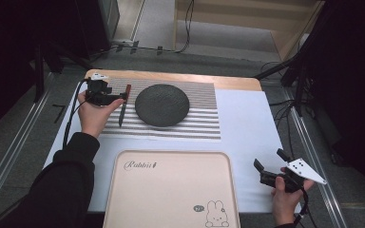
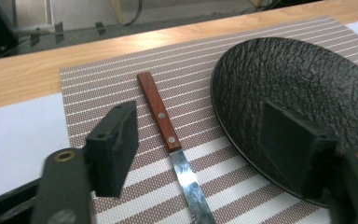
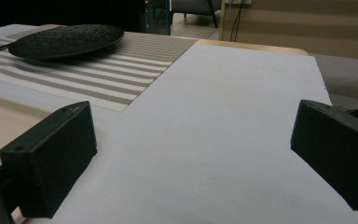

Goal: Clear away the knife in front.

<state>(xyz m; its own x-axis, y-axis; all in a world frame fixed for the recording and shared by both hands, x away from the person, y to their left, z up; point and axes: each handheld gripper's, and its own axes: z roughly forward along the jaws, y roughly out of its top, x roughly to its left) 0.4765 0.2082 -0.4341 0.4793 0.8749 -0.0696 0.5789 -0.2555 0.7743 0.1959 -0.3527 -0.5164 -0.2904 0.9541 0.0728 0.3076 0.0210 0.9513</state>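
I see my left gripper (image 2: 200, 154) gaping over the knife (image 2: 161, 114) (nothing gripped), my right gripper (image 3: 193, 158) wide and empty.

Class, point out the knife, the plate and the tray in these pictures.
knife (image 2: 160, 113): left gripper view, on its wooden handle.
plate (image 1: 162, 104): high view, on its centre.
tray (image 1: 171, 190): high view, on its bare middle.

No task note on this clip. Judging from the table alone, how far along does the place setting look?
Done: the black plate sits on the striped placemat, and the wooden-handled knife lies flat beside it on the mat, apart from the plate. In hand: nothing; the left gripper hangs open above the knife, and the right gripper is open over bare white table cover. The pink tray holds nothing, so what remains is unclear.
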